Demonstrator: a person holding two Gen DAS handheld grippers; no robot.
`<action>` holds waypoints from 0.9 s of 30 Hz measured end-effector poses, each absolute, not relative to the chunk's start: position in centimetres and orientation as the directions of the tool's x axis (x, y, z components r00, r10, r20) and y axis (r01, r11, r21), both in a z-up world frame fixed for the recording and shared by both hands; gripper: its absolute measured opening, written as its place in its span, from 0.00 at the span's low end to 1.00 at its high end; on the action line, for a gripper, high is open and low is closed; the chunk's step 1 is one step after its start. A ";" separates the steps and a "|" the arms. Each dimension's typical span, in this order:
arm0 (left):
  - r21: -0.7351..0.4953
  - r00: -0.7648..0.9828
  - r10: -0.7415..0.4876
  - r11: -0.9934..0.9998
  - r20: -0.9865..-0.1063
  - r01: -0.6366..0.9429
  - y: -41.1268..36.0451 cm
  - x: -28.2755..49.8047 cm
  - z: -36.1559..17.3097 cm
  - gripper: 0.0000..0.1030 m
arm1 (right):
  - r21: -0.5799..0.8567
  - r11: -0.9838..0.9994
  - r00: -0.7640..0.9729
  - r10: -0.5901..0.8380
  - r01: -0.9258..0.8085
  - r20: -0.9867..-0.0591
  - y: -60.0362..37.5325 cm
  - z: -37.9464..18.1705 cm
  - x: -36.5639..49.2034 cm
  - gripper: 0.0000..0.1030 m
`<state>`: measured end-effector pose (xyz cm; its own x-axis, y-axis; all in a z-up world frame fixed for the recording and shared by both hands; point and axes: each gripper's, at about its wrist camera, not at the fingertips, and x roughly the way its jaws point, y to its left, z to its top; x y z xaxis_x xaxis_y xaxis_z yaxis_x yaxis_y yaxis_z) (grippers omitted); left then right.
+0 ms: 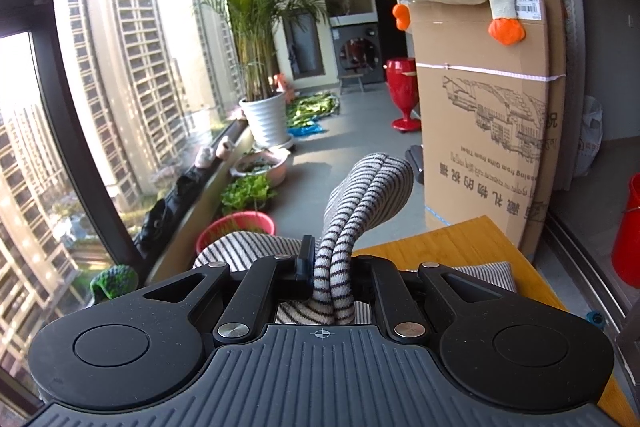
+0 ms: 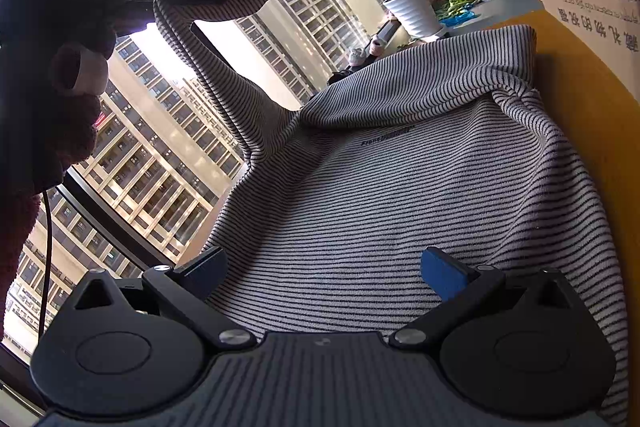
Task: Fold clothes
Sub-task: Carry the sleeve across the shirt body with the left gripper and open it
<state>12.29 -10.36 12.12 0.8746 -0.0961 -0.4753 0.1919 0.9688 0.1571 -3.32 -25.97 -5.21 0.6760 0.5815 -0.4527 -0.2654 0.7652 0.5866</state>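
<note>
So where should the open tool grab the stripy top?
Probably the stripy top by its right side edge, near the wooden table. That edge lies flat and free, so the right tool could slide in from the right. The left tool already pinches the sleeve.

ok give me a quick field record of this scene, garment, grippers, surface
garment: striped top, body spread flat on the table
sleeve: lifted, pinched in left gripper
left gripper: shut on sleeve, raised above the table
right gripper: open, fingers low over the top's body, gripping nothing
surface: wooden table
backdrop: window, cardboard box
</note>
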 end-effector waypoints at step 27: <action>0.053 0.841 -0.175 0.971 -0.511 0.234 -12.6 12.1 10.2 0.11 | 0.581 0.767 0.675 0.583 -0.272 -0.452 -26.0 -5.2 -3.2 1.00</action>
